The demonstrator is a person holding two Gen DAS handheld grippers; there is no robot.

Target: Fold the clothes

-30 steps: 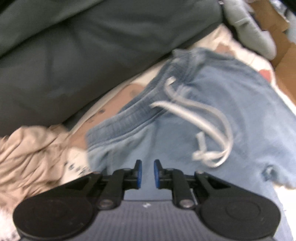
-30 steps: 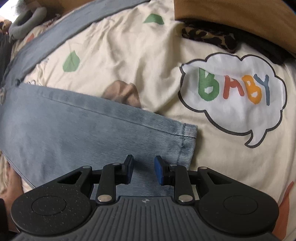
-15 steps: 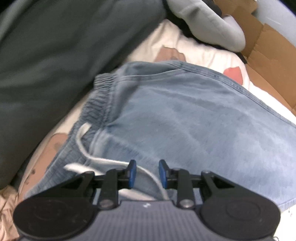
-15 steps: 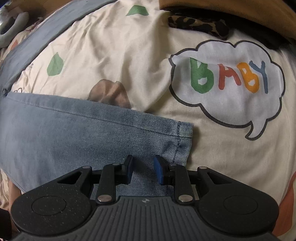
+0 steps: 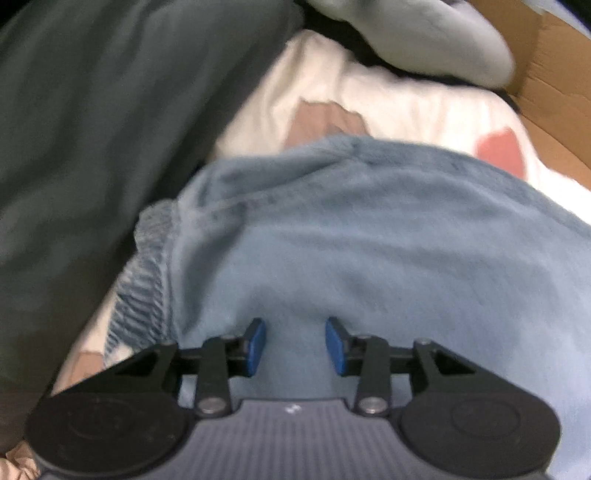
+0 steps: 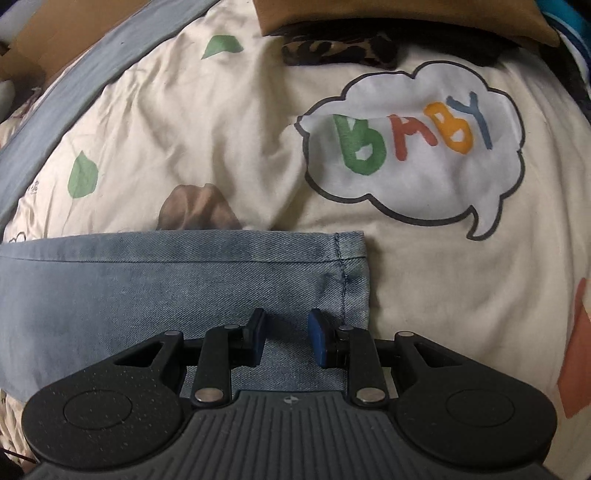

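Note:
Light blue denim trousers [image 5: 369,258] lie on a cream printed bedsheet [image 6: 221,129]. In the blurred left wrist view, their ribbed elastic waistband [image 5: 144,280] bunches at the left. My left gripper [image 5: 295,345] hangs just over the cloth near the waist. Its jaws are opening, with flat denim behind the gap and nothing pinched. In the right wrist view, the trouser leg [image 6: 147,295] ends in a stitched hem [image 6: 351,280]. My right gripper [image 6: 287,341] sits over that leg end, its blue pads [image 6: 317,343] apart and the cloth flat beneath.
A big dark green-grey cloth [image 5: 92,147] fills the left of the left wrist view. A pale grey garment [image 5: 424,37] and cardboard [image 5: 554,74] lie beyond. On the sheet are a "BABY" speech bubble [image 6: 413,147], a leopard-print cloth [image 6: 332,51] and a brown cloth [image 6: 369,18].
The left gripper has swept across the trousers and down, leaving the white drawstring out of view, and its jaws have widened. The right gripper rolled in place, so the hem now runs level.

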